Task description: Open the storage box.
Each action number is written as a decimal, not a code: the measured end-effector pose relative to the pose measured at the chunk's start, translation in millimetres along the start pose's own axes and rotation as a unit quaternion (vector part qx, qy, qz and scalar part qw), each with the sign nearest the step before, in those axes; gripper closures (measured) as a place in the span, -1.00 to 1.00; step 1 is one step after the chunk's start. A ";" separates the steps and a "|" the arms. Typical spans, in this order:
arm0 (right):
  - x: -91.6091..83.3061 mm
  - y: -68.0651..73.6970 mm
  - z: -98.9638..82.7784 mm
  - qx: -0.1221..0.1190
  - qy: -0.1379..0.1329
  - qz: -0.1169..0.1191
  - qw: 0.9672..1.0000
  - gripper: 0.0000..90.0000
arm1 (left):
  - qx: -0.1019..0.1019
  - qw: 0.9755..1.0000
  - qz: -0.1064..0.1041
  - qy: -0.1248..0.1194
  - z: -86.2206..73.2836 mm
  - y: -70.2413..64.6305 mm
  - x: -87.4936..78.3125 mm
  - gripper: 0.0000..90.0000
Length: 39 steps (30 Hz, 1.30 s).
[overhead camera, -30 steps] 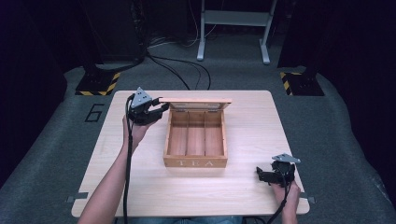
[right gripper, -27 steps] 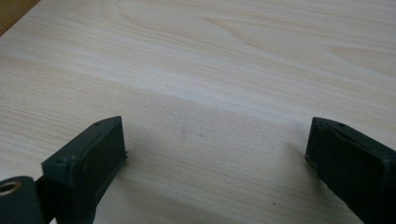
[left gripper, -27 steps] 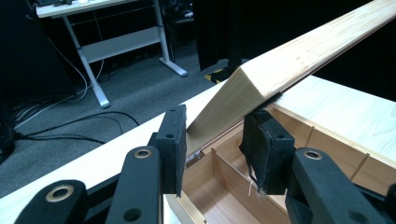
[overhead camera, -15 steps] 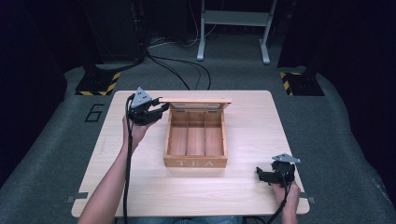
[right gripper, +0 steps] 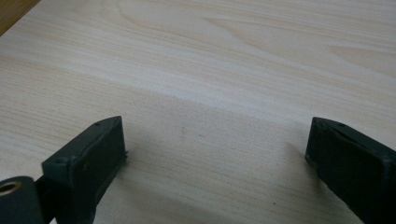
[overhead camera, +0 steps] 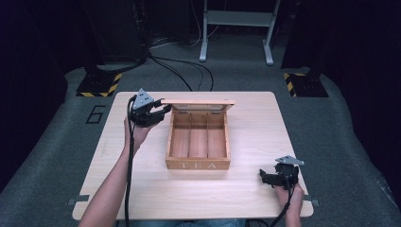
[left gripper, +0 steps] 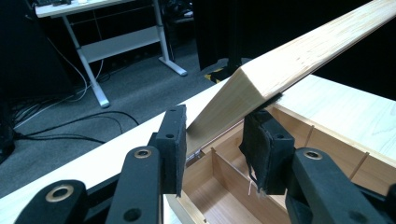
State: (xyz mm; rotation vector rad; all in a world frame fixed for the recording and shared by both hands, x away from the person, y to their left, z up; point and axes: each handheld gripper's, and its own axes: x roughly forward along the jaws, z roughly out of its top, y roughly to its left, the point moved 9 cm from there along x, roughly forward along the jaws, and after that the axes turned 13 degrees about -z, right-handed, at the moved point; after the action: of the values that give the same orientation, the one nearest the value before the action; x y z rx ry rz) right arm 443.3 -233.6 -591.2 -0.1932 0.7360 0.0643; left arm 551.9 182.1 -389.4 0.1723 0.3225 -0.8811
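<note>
Nothing has shifted since the earlier frames: both hands and the box sit where they were. A wooden tea box (overhead camera: 198,139) stands at the middle of the bench (overhead camera: 255,118), its lid (overhead camera: 201,102) swung up at the 12 o'clock side and its three compartments bare. The word TEA shows on the front wall at 6 o'clock.

The left tool (overhead camera: 158,111) is at about 10 o'clock from the box, just beside the lid's left end. In the left gripper view the left tool (left gripper: 212,135) has its two black jaws on either side of the lid's corner (left gripper: 261,79), the pads pressed against the wood, so it is gripping the lid. The lid slants up and away toward 2 o'clock in that view, with the open compartments (left gripper: 233,186) below.

The right tool (overhead camera: 272,178) rests low at 4 o'clock from the box, well apart from it, near the bench's front edge. In the right gripper view the right tool (right gripper: 217,158) has its jaws spread wide with bare bench between them.
</note>
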 end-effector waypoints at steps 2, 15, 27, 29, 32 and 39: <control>0.0 0.0 0.1 0.000 0.000 0.000 1.000 -0.90 | 0.000 1.000 0.000 0.000 0.0 -0.1 0.0 0.33; 0.5 -0.4 0.4 0.002 -0.002 -0.002 1.000 -0.90 | 0.009 1.000 -0.006 -0.001 -6.5 -5.8 -3.6 0.32; 0.3 0.1 0.5 0.006 -0.002 -0.004 1.000 -0.89 | 0.002 1.000 -0.002 -0.019 -18.1 -14.9 -4.2 0.22; 0.1 0.1 0.3 0.005 -0.002 -0.003 1.000 -0.89 | 0.004 1.000 -0.006 -0.015 -20.2 -17.1 -5.0 0.22; -0.4 0.9 0.4 0.008 -0.002 -0.002 1.000 -0.89 | 0.004 1.000 -0.007 -0.015 -23.8 -20.0 -6.1 0.17; -0.5 0.9 0.4 0.007 -0.002 -0.002 1.000 -0.88 | 0.004 1.000 -0.004 -0.017 -35.8 -28.5 -8.0 0.15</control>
State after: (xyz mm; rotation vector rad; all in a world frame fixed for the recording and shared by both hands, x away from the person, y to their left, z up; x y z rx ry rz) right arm 443.1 -232.7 -590.7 -0.1808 0.7312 0.0562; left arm 517.6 180.0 -420.7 0.1637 0.2884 -0.8920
